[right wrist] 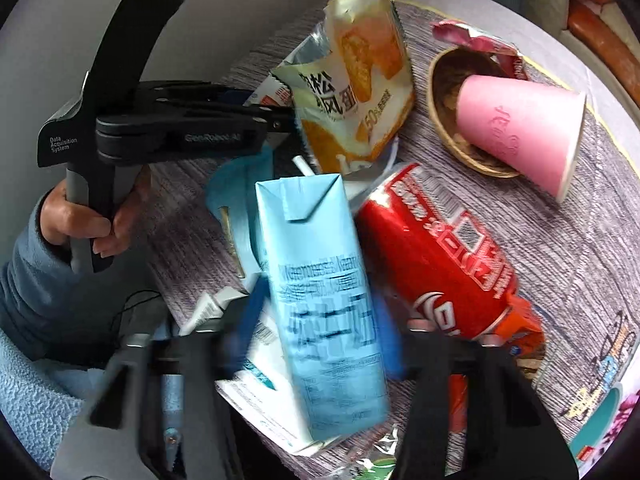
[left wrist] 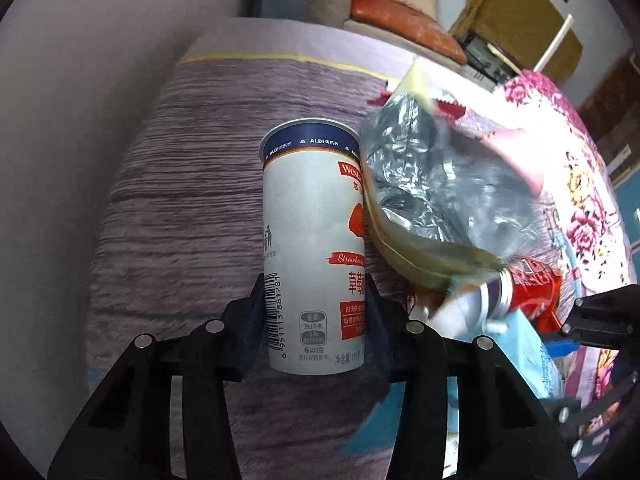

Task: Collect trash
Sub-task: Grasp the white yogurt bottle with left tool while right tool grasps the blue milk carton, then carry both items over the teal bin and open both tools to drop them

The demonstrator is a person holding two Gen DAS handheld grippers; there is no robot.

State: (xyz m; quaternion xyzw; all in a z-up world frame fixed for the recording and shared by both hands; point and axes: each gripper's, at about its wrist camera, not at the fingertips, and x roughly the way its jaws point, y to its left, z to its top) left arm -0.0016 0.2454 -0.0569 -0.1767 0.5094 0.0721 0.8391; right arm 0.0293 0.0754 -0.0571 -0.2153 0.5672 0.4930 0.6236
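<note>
My left gripper [left wrist: 316, 312] is shut on a white ALDI strawberry cup [left wrist: 312, 240] with a blue rim, held upright over the purple table mat [left wrist: 180, 200]. A yellow snack bag [left wrist: 432, 184] with a silver inside leans against the cup's right side. My right gripper [right wrist: 320, 320] is shut on a light blue drink carton [right wrist: 324, 296]. In the right wrist view the left gripper [right wrist: 288, 120] pokes in from the left behind the snack bag [right wrist: 356, 80]. A red can [right wrist: 436, 256] lies to the right of the carton. A pink paper cup [right wrist: 520, 132] lies tipped in a small wicker bowl [right wrist: 440, 120].
A white carton [right wrist: 260, 400] and other wrappers lie under the blue carton. A floral cloth [left wrist: 580, 184] covers the right of the table. The red can [left wrist: 532, 284] and blue carton [left wrist: 532, 360] show at the left wrist view's right. Cushions [left wrist: 400, 12] lie beyond the table.
</note>
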